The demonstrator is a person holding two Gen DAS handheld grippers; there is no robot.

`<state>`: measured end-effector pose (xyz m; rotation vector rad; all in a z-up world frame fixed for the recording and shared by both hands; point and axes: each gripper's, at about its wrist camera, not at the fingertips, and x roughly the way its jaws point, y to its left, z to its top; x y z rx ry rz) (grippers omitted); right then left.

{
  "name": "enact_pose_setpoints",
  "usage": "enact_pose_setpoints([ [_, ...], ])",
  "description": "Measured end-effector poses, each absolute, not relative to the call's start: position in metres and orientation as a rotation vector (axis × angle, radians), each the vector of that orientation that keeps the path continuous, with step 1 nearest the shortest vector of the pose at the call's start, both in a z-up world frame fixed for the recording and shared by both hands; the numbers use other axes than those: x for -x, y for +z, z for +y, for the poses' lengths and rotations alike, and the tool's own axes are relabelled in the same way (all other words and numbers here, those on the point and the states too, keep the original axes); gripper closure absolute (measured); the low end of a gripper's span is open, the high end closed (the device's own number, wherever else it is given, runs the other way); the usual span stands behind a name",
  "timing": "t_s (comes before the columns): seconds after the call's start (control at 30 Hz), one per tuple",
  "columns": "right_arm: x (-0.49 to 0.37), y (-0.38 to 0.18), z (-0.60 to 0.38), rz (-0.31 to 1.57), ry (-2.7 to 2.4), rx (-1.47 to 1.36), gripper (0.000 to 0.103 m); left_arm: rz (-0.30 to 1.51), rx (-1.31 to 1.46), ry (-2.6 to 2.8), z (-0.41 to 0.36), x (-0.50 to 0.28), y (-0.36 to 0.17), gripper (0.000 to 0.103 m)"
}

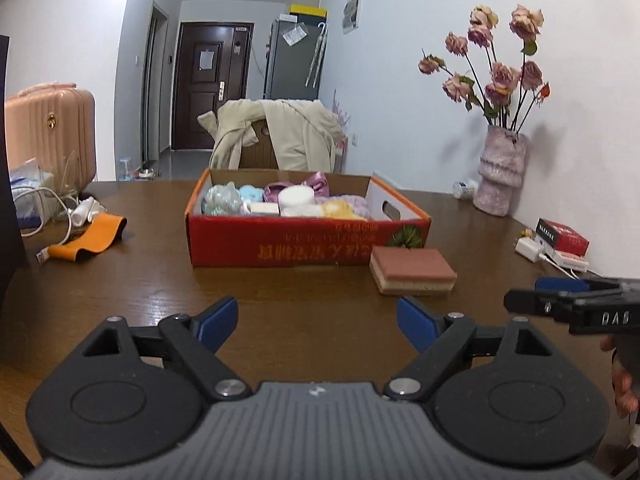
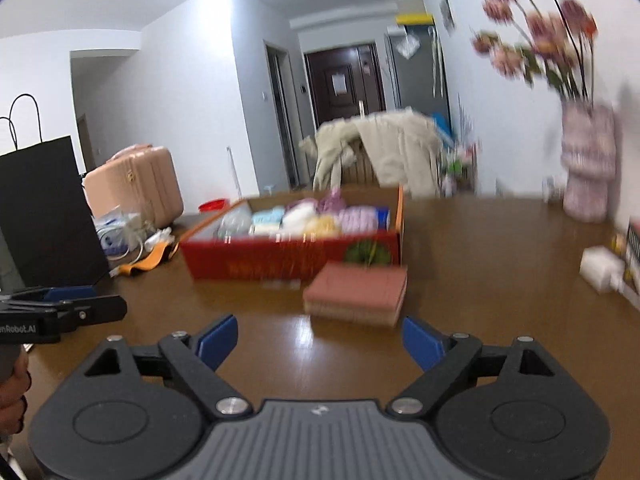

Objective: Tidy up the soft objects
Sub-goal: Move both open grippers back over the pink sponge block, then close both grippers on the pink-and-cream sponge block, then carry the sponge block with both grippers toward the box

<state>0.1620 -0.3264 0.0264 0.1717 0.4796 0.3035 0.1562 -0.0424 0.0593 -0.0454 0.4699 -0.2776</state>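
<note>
**Pink sponge left outside a nearly full box**

Foam in two layers, pink over cream, the sponge (image 1: pixel 413 270) lies flat on the wooden table (image 1: pixel 280 312), just beside the near right corner of the red cardboard box (image 1: pixel 304 240). Probably it is the one soft piece not yet sorted. Inside the box, pastel soft things (image 1: pixel 298 200) sit packed side by side, which suggests the task is well along.

From the left gripper (image 1: pixel 316 322) the sponge lies at about one o'clock; its blue pads stand wide apart with only bare table between them. The right gripper (image 2: pixel 320 342) is likewise spread wide and holds nothing, with the sponge just ahead at twelve to one o'clock. It looks the better placed to pick the sponge up.

At the table's edges, a vase of dried roses (image 1: pixel 500 168) stands at two o'clock and an orange strap (image 1: pixel 90 238) at ten.
</note>
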Motion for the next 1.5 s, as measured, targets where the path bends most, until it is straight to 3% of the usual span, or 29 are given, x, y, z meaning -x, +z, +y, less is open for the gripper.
enact_pose_setpoints([
  [0.3,-0.183,0.014,-0.339,0.495,0.260,-0.225,0.016,0.509,0.053,-0.329,-0.068,-0.194,0.053,0.015],
  [0.4,-0.206,0.010,-0.341,0.517,0.256,-0.226,0.024,0.547,0.067,-0.357,-0.080,-0.221,0.043,0.020],
  [0.6,-0.276,-0.003,-0.347,0.547,0.265,-0.293,0.040,0.613,0.107,-0.440,-0.118,-0.299,0.025,0.043],
  [0.73,-0.311,-0.017,-0.354,0.565,0.266,-0.370,0.051,0.701,0.162,-0.470,-0.136,-0.344,0.005,0.067],
  [0.8,-0.317,-0.028,-0.358,0.569,0.268,-0.399,0.066,0.693,0.214,-0.504,-0.137,-0.352,-0.003,0.073],
  [0.83,-0.318,-0.032,-0.359,0.575,0.264,-0.404,0.068,0.690,0.226,-0.528,-0.137,-0.354,-0.006,0.075],
  [1.5,-0.320,-0.041,-0.367,0.565,0.298,-0.482,0.069,0.666,0.265,-0.561,-0.135,-0.353,-0.012,0.076],
])
